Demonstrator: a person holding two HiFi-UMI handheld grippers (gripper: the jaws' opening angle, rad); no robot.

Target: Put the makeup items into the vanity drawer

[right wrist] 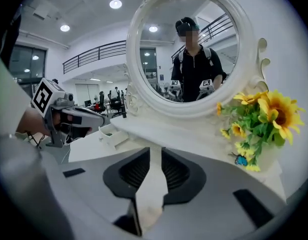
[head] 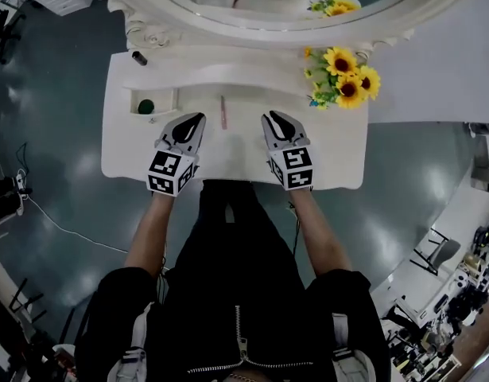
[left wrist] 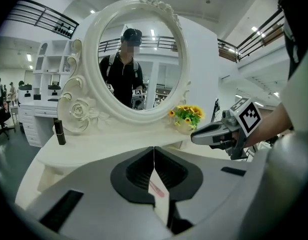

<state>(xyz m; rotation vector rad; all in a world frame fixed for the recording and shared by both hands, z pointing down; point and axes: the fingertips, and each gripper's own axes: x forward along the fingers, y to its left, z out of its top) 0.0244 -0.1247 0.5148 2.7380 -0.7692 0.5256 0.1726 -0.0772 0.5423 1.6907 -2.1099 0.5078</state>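
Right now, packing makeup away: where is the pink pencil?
Head view: the pink pencil lies on the vanity top, centre, just right of the open drawer.

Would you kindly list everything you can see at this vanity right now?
vanity table: one, white, in front of the person
mirror: one, white ornate oval frame, at the table's back
sunflowers: one bunch, yellow, back right
drawer: one, white, open, left side
round item: one, dark green, inside the drawer
tube: one, dark, upright at back left
slim stick: one, pink, on the tabletop between the tongs
left tongs: grey and black, shut, empty
right tongs: grey and black, slightly open, empty
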